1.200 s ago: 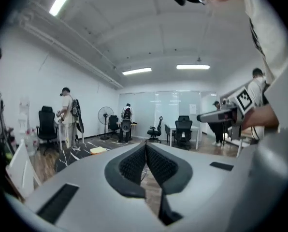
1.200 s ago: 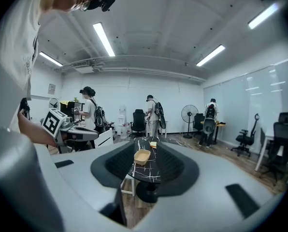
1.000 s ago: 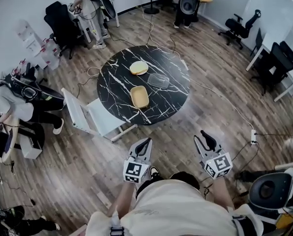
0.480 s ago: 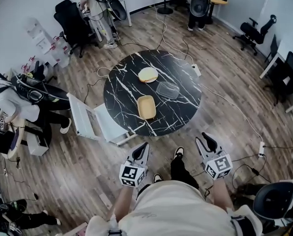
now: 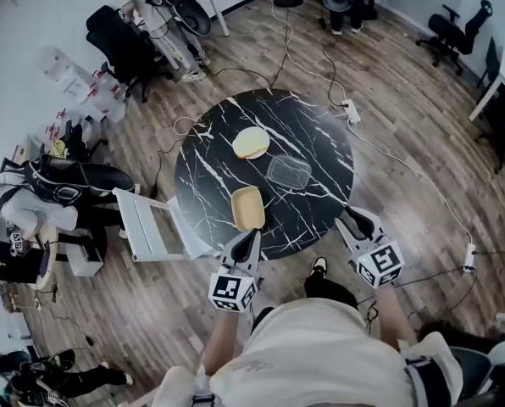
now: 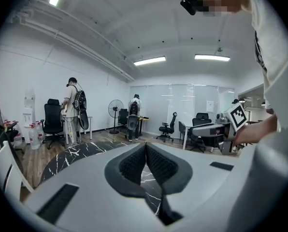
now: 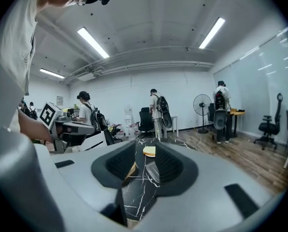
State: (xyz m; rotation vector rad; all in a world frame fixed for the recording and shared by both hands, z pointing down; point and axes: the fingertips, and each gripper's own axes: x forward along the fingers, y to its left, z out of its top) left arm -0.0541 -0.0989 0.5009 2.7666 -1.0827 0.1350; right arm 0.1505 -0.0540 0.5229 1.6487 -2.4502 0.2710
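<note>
A round black marble table (image 5: 312, 138) stands just ahead of both grippers. On it lie a round pale yellow plate (image 5: 252, 142), a clear lidded container (image 5: 288, 171) and a yellow rectangular tray (image 5: 247, 208). My left gripper (image 5: 247, 242) hovers at the table's near edge, close to the tray, with its jaws shut and nothing between them (image 6: 145, 148). My right gripper (image 5: 354, 220) is over the near right rim, open and empty. Between its pads (image 7: 145, 150) I see the plate (image 7: 149, 151), the container (image 7: 152, 172) and the tray (image 7: 130, 169).
A white chair (image 5: 155, 225) stands at the table's left. Cables and a power strip (image 5: 348, 107) lie on the wood floor beyond it. Black office chairs (image 5: 117, 41), a seated person (image 5: 41, 202), and standing people (image 6: 74, 105) ring the room.
The table has come nearer and lower in the head view, and both grippers have moved from over the floor to its near edge. Jaw states are unchanged.
</note>
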